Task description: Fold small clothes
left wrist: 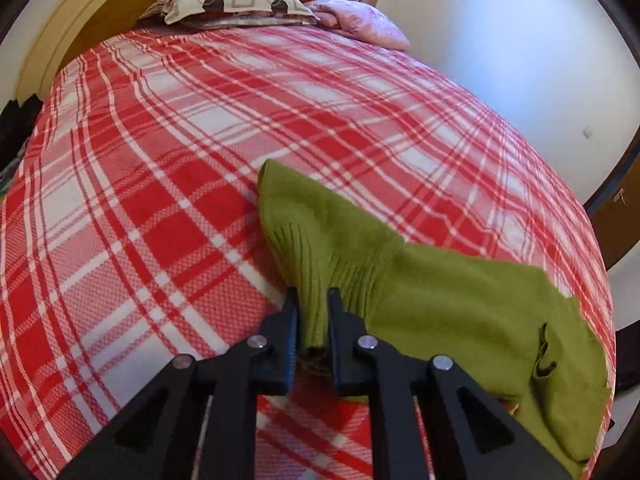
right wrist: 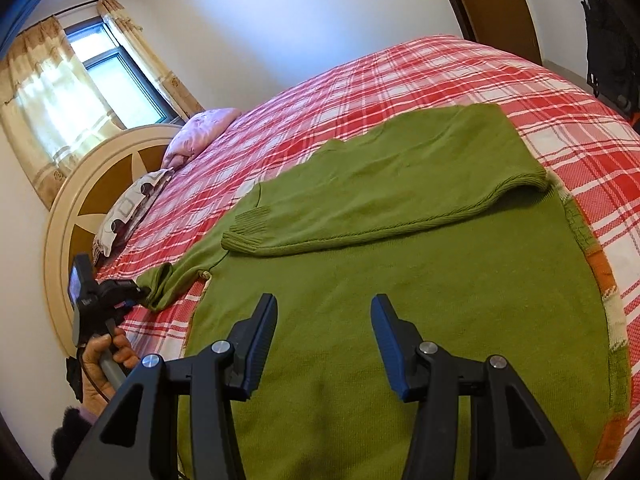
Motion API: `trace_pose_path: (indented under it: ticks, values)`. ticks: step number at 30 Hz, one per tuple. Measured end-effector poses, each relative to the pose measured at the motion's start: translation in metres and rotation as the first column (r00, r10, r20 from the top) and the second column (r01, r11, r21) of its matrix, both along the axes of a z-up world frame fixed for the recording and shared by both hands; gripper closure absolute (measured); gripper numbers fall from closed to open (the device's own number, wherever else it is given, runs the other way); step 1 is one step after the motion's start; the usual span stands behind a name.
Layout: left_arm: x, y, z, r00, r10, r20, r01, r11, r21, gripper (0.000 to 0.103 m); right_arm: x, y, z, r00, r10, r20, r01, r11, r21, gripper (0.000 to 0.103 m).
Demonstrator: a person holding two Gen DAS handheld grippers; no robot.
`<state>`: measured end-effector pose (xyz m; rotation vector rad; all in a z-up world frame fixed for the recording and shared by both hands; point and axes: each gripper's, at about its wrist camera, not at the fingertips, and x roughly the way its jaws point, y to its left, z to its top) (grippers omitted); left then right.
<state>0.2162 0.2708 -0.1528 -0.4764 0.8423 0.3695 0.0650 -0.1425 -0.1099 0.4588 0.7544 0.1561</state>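
A green knitted sweater [right wrist: 400, 280] lies spread on the red and white checked bedspread [right wrist: 400, 76]. One sleeve [right wrist: 360, 196] is folded across its body. The other sleeve [left wrist: 320, 240] stretches out to the side, and my left gripper [left wrist: 313, 300] is shut on its ribbed cuff. In the right wrist view that same gripper [right wrist: 136, 294] shows at the far left, held by a hand [right wrist: 108, 356], with the cuff in it. My right gripper [right wrist: 324, 308] hovers open over the sweater's body with nothing between its fingers.
Two pillows [left wrist: 240, 4] lie at the round headboard [left wrist: 60, 40]. A white wall [left wrist: 520, 60] runs along the bed's far side. A window with curtains [right wrist: 100, 64] and a brown door [right wrist: 492, 0] stand beyond the bed. A black object [right wrist: 608, 40] stands at the right.
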Motion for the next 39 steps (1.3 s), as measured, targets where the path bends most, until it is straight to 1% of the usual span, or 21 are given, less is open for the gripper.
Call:
trace_pose_path:
  ticks: [1, 5, 7, 9, 11, 13, 15, 16, 18, 20, 22, 23, 24, 25, 26, 27, 30, 32, 34, 36, 39]
  values:
    - [0.0, -0.004, 0.006, 1.0, -0.009, 0.018, 0.009, 1.0, 0.012, 0.091, 0.0, 0.0, 0.0, 1.0, -0.005, 0.002, 0.005, 1.0, -0.001, 0.053]
    - [0.003, -0.034, 0.046, 0.991, -0.094, 0.094, 0.082, 0.989, 0.119, 0.094, -0.001, -0.007, -0.002, 1.0, -0.026, 0.0, 0.026, 0.999, 0.019, 0.053]
    - [0.002, -0.062, 0.069, 0.974, -0.173, 0.144, 0.148, 0.975, 0.168, 0.094, -0.002, -0.011, -0.002, 0.999, -0.039, 0.002, 0.039, 0.999, 0.026, 0.053]
    - [0.003, -0.101, 0.091, 0.946, -0.266, 0.185, 0.224, 0.95, 0.218, 0.094, -0.002, -0.017, -0.002, 0.999, -0.052, 0.005, 0.051, 0.998, 0.034, 0.053]
    - [0.003, -0.142, 0.108, 0.91, -0.357, 0.214, 0.301, 0.92, 0.252, 0.094, -0.003, -0.023, -0.002, 0.998, -0.068, 0.006, 0.068, 0.997, 0.04, 0.053]
    - [0.002, -0.185, 0.118, 0.859, -0.461, 0.223, 0.394, 0.873, 0.286, 0.094, -0.004, -0.03, -0.001, 0.997, -0.078, 0.01, 0.078, 0.996, 0.05, 0.052]
    - [-0.002, -0.222, 0.12, 0.821, -0.528, 0.218, 0.459, 0.836, 0.3, 0.094, -0.007, -0.034, 0.002, 0.996, -0.082, 0.026, 0.081, 0.995, 0.052, 0.052]
    - [-0.002, -0.234, 0.118, 0.809, -0.546, 0.217, 0.482, 0.828, 0.287, 0.094, -0.008, -0.035, 0.003, 0.996, -0.086, 0.033, 0.084, 0.995, 0.048, 0.052]
    - [-0.002, -0.251, 0.113, 0.792, -0.577, 0.198, 0.527, 0.811, 0.255, 0.085, -0.01, -0.038, 0.005, 0.994, -0.102, 0.044, 0.1, 0.994, 0.043, 0.052]
    - [-0.005, -0.262, 0.108, 0.757, -0.633, 0.164, 0.591, 0.769, 0.244, 0.083, -0.008, -0.039, 0.006, 0.993, -0.107, 0.045, 0.105, 0.993, 0.051, 0.052]
    - [-0.013, -0.259, 0.105, 0.748, -0.646, 0.155, 0.601, 0.757, 0.258, 0.079, -0.005, -0.037, 0.006, 0.994, -0.096, 0.044, 0.093, 0.994, 0.06, 0.052]
    - [-0.019, -0.251, 0.103, 0.758, -0.634, 0.152, 0.585, 0.764, 0.272, 0.07, -0.002, -0.034, 0.006, 0.996, -0.078, 0.042, 0.075, 0.995, 0.066, 0.052]
    - [-0.02, -0.243, 0.101, 0.768, -0.622, 0.153, 0.57, 0.773, 0.278, 0.056, 0.001, -0.032, 0.006, 0.998, -0.054, 0.043, 0.05, 0.996, 0.079, 0.051]
    - [-0.027, -0.228, 0.1, 0.783, -0.6, 0.164, 0.546, 0.789, 0.282, 0.05, 0.006, -0.031, 0.006, 0.999, -0.03, 0.044, 0.026, 0.995, 0.096, 0.049]
    - [-0.032, -0.215, 0.098, 0.799, -0.575, 0.176, 0.517, 0.807, 0.286, 0.039, 0.013, -0.031, 0.007, 0.999, -0.007, 0.045, 0.002, 0.993, 0.117, 0.041]
    - [-0.04, -0.194, 0.095, 0.828, -0.528, 0.189, 0.463, 0.834, 0.3, 0.034, 0.02, -0.032, 0.008, 0.999, 0.007, 0.05, -0.014, 0.99, 0.137, 0.035]
    - [-0.049, -0.157, 0.079, 0.892, -0.42, 0.167, 0.35, 0.876, 0.332, 0.033, 0.044, -0.032, 0.011, 0.998, 0.011, 0.067, -0.021, 0.99, 0.14, 0.034]
    - [-0.053, -0.137, 0.063, 0.92, -0.371, 0.129, 0.309, 0.886, 0.346, 0.033, 0.079, -0.023, 0.01, 0.996, 0.067, 0.056, -0.07, 0.996, 0.056, 0.034]
    - [-0.053, -0.124, 0.047, 0.938, -0.333, 0.093, 0.287, 0.9, 0.327, 0.033, 0.108, -0.014, 0.004, 0.996, 0.092, 0.02, -0.091, 0.995, -0.041, 0.034]
    - [-0.054, -0.108, 0.03, 0.951, -0.304, 0.057, 0.279, 0.923, 0.265, 0.033, 0.138, -0.004, -0.009, 0.995, 0.101, -0.011, -0.102, 0.986, -0.131, 0.034]
    - [-0.058, -0.095, 0.014, 0.959, -0.281, 0.035, 0.27, 0.945, 0.185, 0.033, 0.166, 0.001, -0.033, 0.994, 0.085, -0.068, -0.097, 0.975, -0.201, 0.034]
